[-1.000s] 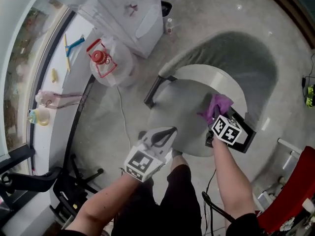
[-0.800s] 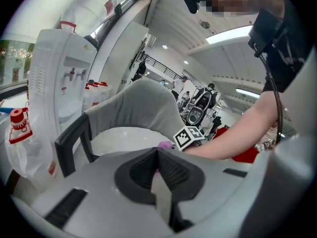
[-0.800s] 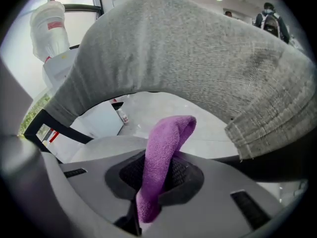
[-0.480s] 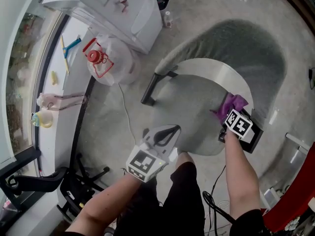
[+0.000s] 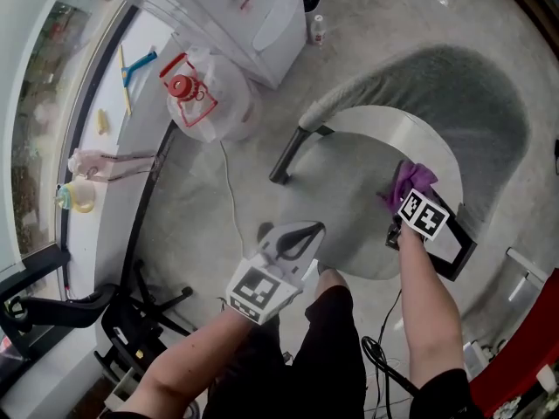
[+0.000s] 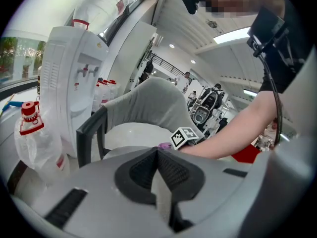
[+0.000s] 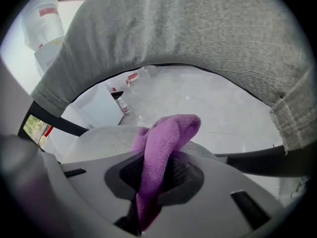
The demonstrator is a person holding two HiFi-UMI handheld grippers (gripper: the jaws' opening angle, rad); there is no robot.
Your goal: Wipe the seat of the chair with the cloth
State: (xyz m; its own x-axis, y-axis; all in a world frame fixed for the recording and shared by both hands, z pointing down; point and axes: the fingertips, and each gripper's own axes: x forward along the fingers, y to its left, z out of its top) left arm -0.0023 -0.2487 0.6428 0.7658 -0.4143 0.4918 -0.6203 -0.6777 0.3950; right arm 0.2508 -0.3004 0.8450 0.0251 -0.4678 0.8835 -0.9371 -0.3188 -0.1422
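Observation:
The chair has a round grey seat, a curved grey backrest and black legs. A purple cloth rests on the seat's right rim, and my right gripper is shut on it. In the right gripper view the purple cloth bulges up from between the jaws, with the backrest arching above. My left gripper hovers at the seat's near-left edge, shut with nothing in it. In the left gripper view its jaws meet, and the seat and the right arm lie beyond.
A white water dispenser stands far left of the chair, with a water jug in a clear bag beside it. A window ledge holding small items runs along the left. Black chair bases sit near left. A red object is at the right.
My right gripper has carried the purple cloth across the seat from its middle right out to the right rim. The left gripper has stayed near the front edge.

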